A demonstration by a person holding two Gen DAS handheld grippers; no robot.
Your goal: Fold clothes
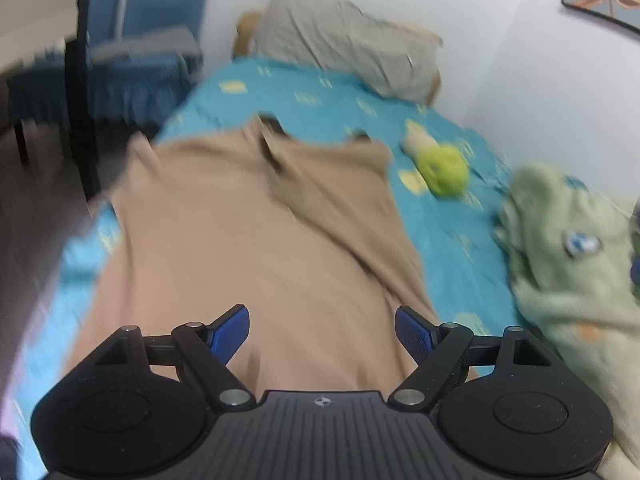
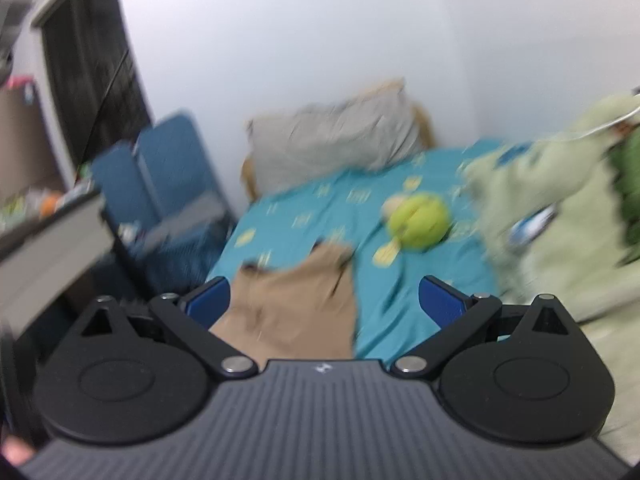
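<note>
No readable writing anywhere; both views are motion-blurred. Only marks: a small white emblem on each tongs body and a blue-white patch on the green blanket point(image 1: 568, 248), too smeared to read. Tan garment point(image 1: 256, 232) lies spread flat on the bed point(image 1: 304, 92), on the teal sheet with yellow prints, its far edge creased with a dark bit at the collar area. Left tongs point(image 1: 322, 334) hover over its near end, released, blue pads wide apart, nothing between them. Right tongs point(image 2: 324, 300) also released, empty, garment's far part seen beyond them. Yellow-green plush point(image 1: 442, 170) sits on the sheet just right of the garment. Grey pillow point(image 1: 344, 40) at the head by the wall. Blue chair point(image 1: 132, 52) left of the bed.
</note>
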